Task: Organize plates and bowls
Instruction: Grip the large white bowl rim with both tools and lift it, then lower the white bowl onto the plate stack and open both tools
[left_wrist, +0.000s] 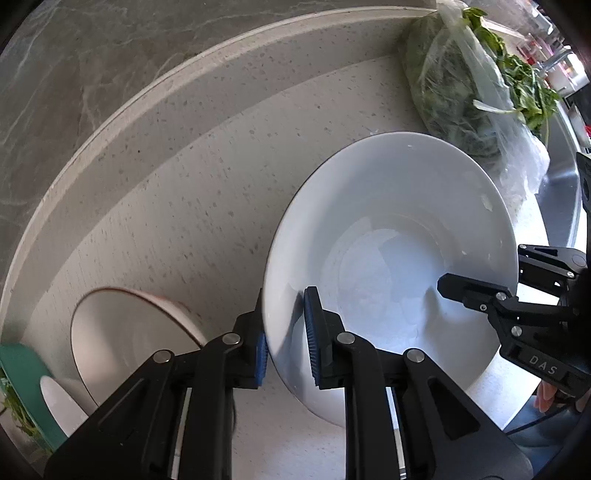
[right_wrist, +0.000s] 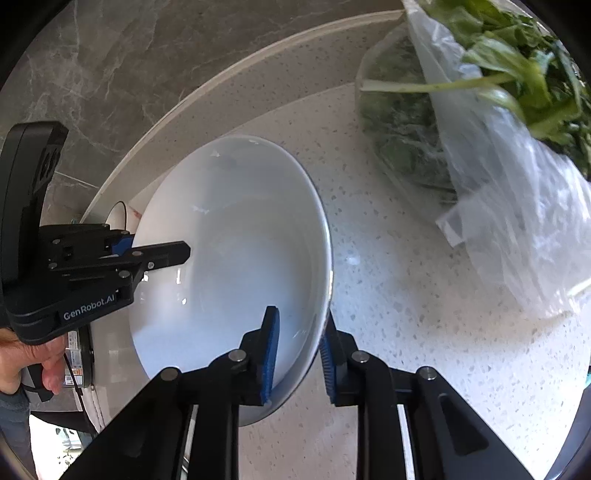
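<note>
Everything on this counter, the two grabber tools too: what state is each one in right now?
White bowl: upright, tilted, its rim pinched from opposite sides.
Left gripper: shut on the bowl's rim.
Right gripper: shut on the opposite rim.
Brown-rimmed bowl: upright on the counter, untouched, beside the white bowl.
Bag of greens: lying on the counter, open, leaves spilling out.
Green-rimmed plate: partly out of view; state unclear.

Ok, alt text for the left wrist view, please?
Both grippers, left and right, straddle opposite rims of a large white ceramic bowl on a speckled stone counter; a clear plastic bag of leafy greens lies beyond.
</note>
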